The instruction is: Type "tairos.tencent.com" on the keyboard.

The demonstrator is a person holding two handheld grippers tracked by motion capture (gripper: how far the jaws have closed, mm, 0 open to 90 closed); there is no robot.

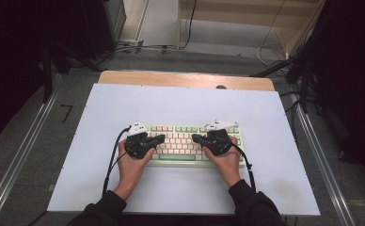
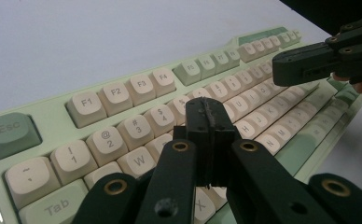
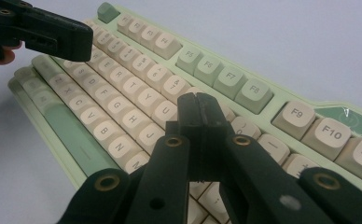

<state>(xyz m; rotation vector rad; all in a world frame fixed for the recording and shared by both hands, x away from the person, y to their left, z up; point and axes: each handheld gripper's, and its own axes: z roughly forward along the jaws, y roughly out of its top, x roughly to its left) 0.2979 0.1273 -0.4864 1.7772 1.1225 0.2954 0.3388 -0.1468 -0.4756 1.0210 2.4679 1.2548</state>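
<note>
**Keyboard, mint-green case, two claws over it**

Left claw (image 1: 161,138) and right claw (image 1: 195,138): jaws pressed together, holding nothing, poised above the keys. Keyboard (image 1: 186,141): cream keycaps, green Esc and function keys, lying mid-bench (image 1: 180,101), nearer the front edge.

Even overhead light falls on the white table (image 1: 185,101), which reads bright while the surroundings sink into near black. Shadows under the hands are soft and faint. Both gripper views are slightly grainy: the keyboard (image 2: 123,112) is fairly sharp at mid-distance, its far keys and the nearest black jaws soft
</note>
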